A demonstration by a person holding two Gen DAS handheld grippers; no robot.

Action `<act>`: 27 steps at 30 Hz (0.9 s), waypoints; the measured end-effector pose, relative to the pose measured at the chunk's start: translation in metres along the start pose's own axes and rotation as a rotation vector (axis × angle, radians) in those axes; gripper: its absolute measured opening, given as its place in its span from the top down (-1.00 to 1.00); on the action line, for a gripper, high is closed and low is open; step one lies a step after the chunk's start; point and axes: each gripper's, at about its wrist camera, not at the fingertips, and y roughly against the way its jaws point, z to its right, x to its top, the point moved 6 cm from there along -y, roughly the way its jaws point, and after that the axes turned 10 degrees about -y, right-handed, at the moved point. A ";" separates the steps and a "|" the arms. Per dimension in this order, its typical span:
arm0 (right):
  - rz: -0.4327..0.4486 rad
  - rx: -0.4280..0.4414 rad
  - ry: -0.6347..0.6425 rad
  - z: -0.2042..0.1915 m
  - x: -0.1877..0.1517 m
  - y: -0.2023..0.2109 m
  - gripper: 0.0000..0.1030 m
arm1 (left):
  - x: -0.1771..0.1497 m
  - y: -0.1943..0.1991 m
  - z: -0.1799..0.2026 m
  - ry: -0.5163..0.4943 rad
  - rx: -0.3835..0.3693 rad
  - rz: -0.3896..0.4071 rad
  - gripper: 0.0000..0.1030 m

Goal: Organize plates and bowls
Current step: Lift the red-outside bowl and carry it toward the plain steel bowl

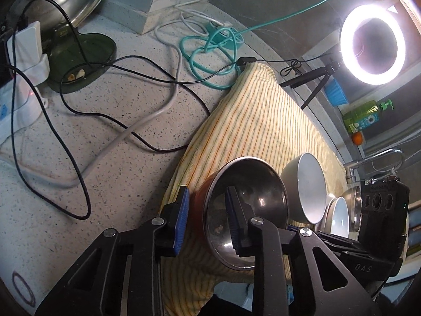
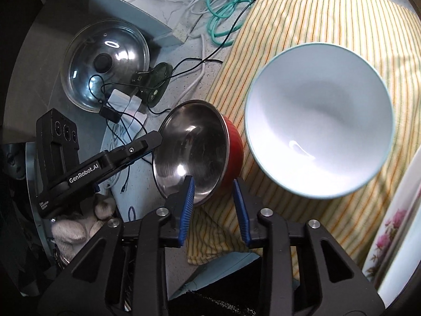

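Observation:
A bowl with a red outside and a steel inside [image 1: 252,184] [image 2: 192,142] rests tipped on the striped yellow towel [image 1: 252,115] [image 2: 315,21]. My left gripper [image 1: 208,192] straddles its left wall, one blue pad outside and one inside, with small gaps showing on both sides. My right gripper [image 2: 213,181] straddles the near rim: its left pad is inside the steel and its right pad stands off the red wall with towel showing between. A large white bowl [image 1: 307,187] [image 2: 318,121] lies tilted just right of the red one.
A small white bowl [image 1: 339,216] and a steel bowl [image 1: 354,208] sit further right, and a flowered plate [image 2: 394,223] at the right edge. Cables [image 1: 126,110], a green dish [image 1: 81,58], a glass pot lid [image 2: 105,65], a ring light [image 1: 372,44] and a faucet [image 1: 373,160] surround the towel.

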 end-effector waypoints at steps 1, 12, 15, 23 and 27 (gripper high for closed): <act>-0.004 -0.005 0.002 0.000 0.000 -0.002 0.51 | 0.000 -0.001 0.000 -0.001 0.000 -0.003 0.55; -0.017 -0.022 0.007 0.003 0.004 -0.010 0.62 | -0.003 -0.009 0.001 -0.014 -0.007 -0.023 0.65; -0.020 -0.029 0.023 0.001 0.003 -0.009 0.62 | -0.003 -0.008 0.000 -0.007 -0.006 -0.019 0.65; -0.003 0.015 0.075 -0.019 0.003 0.008 0.62 | 0.009 0.017 0.011 -0.033 0.013 0.046 0.65; 0.033 0.043 0.086 -0.026 0.009 0.028 0.62 | 0.018 0.026 0.023 -0.050 0.003 0.073 0.65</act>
